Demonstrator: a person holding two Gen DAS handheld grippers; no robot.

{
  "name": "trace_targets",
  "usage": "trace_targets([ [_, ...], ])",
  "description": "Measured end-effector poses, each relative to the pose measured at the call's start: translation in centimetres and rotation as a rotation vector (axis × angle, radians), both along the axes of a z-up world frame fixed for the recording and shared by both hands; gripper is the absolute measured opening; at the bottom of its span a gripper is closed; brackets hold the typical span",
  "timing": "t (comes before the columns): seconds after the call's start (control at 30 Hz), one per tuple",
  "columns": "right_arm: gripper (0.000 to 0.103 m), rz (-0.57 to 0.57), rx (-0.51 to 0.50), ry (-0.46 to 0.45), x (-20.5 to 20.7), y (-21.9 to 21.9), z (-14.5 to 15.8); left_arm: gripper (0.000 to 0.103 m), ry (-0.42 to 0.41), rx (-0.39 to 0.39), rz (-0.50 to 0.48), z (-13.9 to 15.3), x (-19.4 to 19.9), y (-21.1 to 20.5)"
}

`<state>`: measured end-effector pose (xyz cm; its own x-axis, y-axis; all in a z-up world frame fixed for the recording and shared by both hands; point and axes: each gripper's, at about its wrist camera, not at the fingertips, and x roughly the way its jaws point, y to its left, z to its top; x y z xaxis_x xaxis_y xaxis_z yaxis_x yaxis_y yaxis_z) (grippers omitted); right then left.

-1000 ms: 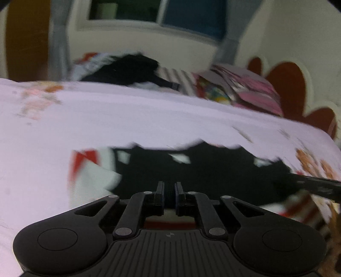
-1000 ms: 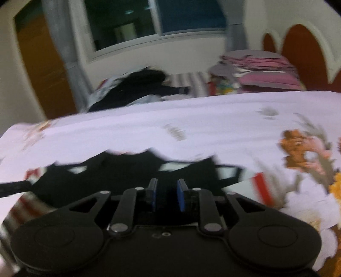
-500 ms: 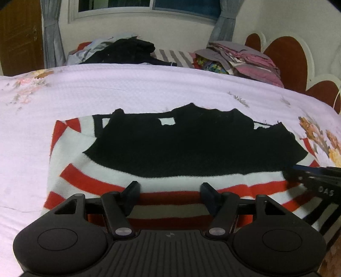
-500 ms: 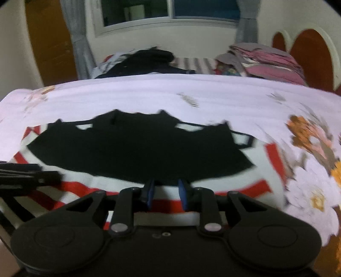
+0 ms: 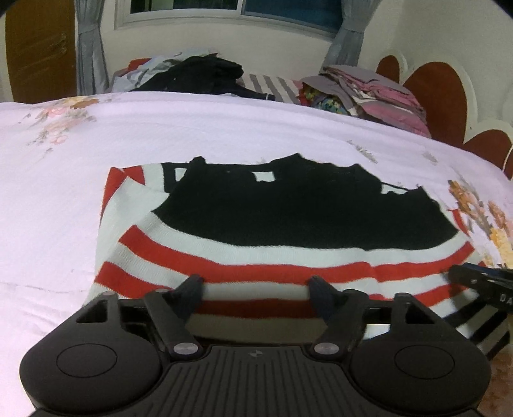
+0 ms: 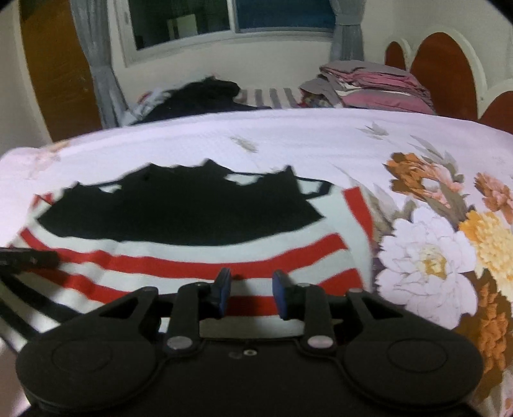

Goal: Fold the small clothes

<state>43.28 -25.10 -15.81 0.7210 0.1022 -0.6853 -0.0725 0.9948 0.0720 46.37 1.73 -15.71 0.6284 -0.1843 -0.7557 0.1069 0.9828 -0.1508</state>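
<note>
My left gripper (image 5: 256,285) and right gripper (image 6: 249,288) stand with jaws apart, holding nothing. The sweater (image 5: 256,224) lies folded over at frame centre on the bed (image 5: 224,128); further folds probably remain.

dim, even indoor light with a dark window (image 5: 224,6) behind. both views bulge at the edges with black corners. the left view is fairly sharp; the right view smears the sweater (image 6: 192,253) and flowered bedsheet (image 6: 426,256).

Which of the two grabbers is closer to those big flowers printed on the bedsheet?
Right. The right gripper sits just beside the printed flowers; the left gripper is across the striped sweater.
</note>
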Motion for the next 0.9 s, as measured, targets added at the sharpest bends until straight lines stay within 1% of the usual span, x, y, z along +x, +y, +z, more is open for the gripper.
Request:
trace_targets([
  [0.03,0.029,0.014,0.006,-0.006,-0.2,0.6,0.3,0.084,-0.004,-0.002,-0.006,0.2,-0.4,-0.2],
  [0.1,0.029,0.041,0.023,-0.005,-0.4,1.7,0.5,0.088,-0.015,0.004,-0.012,0.5,-1.1,-0.6],
  [0.2,0.029,0.07,0.043,0.0,-1.0,3.1,0.5,0.089,-0.029,0.006,-0.029,0.7,-2.4,-1.1],
  [0.27,0.029,0.086,0.035,0.008,-1.5,3.9,0.3,0.089,-0.038,0.019,-0.032,0.6,-3.1,-1.1],
  [0.37,0.031,0.094,0.008,0.019,-2.2,4.3,-0.4,0.089,-0.025,0.032,-0.026,0.0,-3.7,-0.5],
  [0.43,0.032,0.084,-0.013,0.023,-2.7,3.9,-0.8,0.089,-0.013,0.042,-0.018,-0.5,-4.1,-0.1],
  [0.53,0.032,0.056,-0.036,0.036,-3.5,2.7,-1.2,0.089,0.004,0.027,-0.014,-1.0,-4.6,0.6],
  [0.7,0.033,0.017,-0.055,0.04,-4.7,0.3,-1.4,0.089,0.025,0.025,-0.01,-1.6,-5.4,1.4],
  [0.8,0.033,0.016,-0.051,0.043,-5.2,-0.4,-1.7,0.089,0.036,0.026,-0.014,-1.9,-5.5,1.6],
  [0.9,0.033,0.026,-0.073,0.045,-5.4,-0.3,-1.6,0.089,0.041,0.026,-0.01,-1.8,-5.6,1.5],
])
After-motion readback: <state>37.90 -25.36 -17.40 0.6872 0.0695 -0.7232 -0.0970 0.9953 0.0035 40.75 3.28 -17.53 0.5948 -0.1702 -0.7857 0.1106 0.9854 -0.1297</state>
